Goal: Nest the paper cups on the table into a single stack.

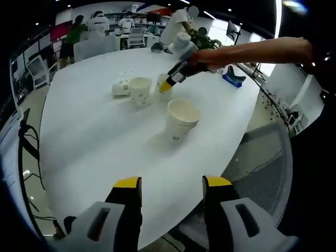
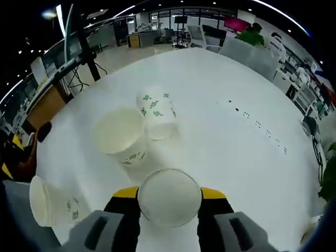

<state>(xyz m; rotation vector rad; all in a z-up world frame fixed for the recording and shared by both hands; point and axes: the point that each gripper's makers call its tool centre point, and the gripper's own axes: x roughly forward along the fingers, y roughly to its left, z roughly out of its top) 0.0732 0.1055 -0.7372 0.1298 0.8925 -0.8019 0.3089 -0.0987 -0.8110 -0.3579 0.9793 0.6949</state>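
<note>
Four white paper cups with green print are on the round white table [image 1: 94,142]. Nearest me stands an upright cup [image 1: 182,119], which also sits at the lower left edge [image 2: 50,202] of the right gripper view. Farther off is a second upright cup [image 1: 140,90] [image 2: 119,131], with a cup on its side [image 1: 121,86] [image 2: 157,113] beside it. My right gripper [image 1: 167,85] [image 2: 169,194], held by a person's arm, is shut on the fourth cup [image 1: 161,81] [image 2: 169,198], one jaw on each side of its rim. My left gripper [image 1: 172,184] is open over the table's near edge, holding nothing.
A grey mesh chair [image 1: 262,157] stands at the table's right side. A blue object [image 1: 231,79] lies near the far right edge, with a plant [image 1: 202,38] behind it. People and white chairs [image 1: 94,47] are at the far end of the room.
</note>
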